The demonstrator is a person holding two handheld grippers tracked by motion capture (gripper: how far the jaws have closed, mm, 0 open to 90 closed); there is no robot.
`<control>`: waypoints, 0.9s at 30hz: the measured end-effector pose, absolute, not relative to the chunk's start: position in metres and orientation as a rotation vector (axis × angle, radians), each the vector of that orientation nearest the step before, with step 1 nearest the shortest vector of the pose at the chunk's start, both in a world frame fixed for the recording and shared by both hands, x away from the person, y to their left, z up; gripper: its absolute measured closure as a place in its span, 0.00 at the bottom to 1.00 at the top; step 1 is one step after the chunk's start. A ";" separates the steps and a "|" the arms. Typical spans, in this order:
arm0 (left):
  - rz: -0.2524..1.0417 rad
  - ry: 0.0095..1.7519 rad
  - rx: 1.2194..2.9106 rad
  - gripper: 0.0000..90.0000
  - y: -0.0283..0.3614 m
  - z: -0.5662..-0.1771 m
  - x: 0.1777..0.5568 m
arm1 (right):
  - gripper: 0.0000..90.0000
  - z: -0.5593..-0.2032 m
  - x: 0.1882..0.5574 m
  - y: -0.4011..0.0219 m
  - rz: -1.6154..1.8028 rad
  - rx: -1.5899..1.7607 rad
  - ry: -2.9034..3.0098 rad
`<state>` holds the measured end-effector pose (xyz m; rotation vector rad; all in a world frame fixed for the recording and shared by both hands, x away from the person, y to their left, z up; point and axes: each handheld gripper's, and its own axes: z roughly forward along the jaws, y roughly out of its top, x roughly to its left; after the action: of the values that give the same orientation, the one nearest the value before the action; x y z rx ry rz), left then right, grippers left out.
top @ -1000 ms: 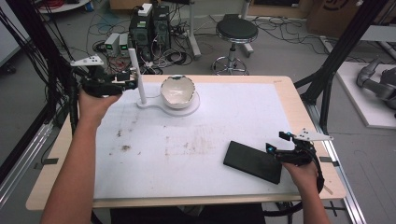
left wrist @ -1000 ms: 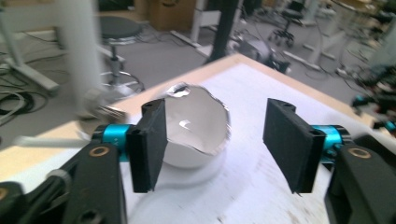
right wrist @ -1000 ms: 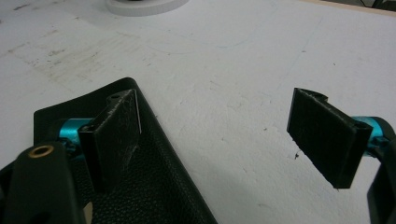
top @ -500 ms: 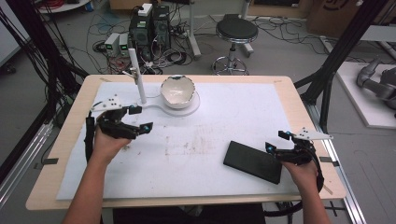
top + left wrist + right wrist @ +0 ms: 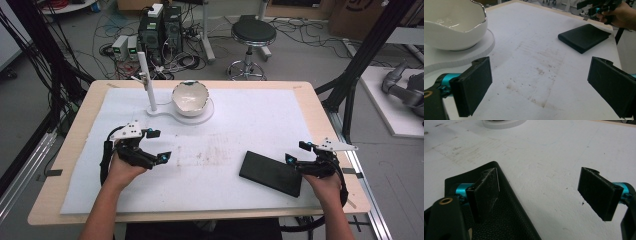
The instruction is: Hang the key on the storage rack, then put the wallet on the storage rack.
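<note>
The flat black rectangular leather-like case (image 5: 271,173) lies on the white table mat (image 5: 250,115) with its long axis slanting, just beside the right gripper (image 5: 296,152), whose jaws stand apart and empty, while the left gripper (image 5: 157,145), also released, is well apart.

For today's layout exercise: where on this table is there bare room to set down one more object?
The widest free patch is the stained middle of the white mat, between the left gripper, the bowl and the black case. The far right of the mat is also bare. It is crowded around the bowl's stand and by the right gripper.
</note>
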<state>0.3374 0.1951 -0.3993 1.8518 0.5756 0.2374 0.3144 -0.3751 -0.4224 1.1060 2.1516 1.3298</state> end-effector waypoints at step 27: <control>0.194 0.599 1.858 0.06 0.194 -0.417 0.337 | 0.20 -0.425 0.318 -0.369 1.319 1.019 2.282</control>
<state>0.3368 0.1943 -0.4168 1.8582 0.5990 0.1940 0.3184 -0.3695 -0.4252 1.0194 2.2824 1.3190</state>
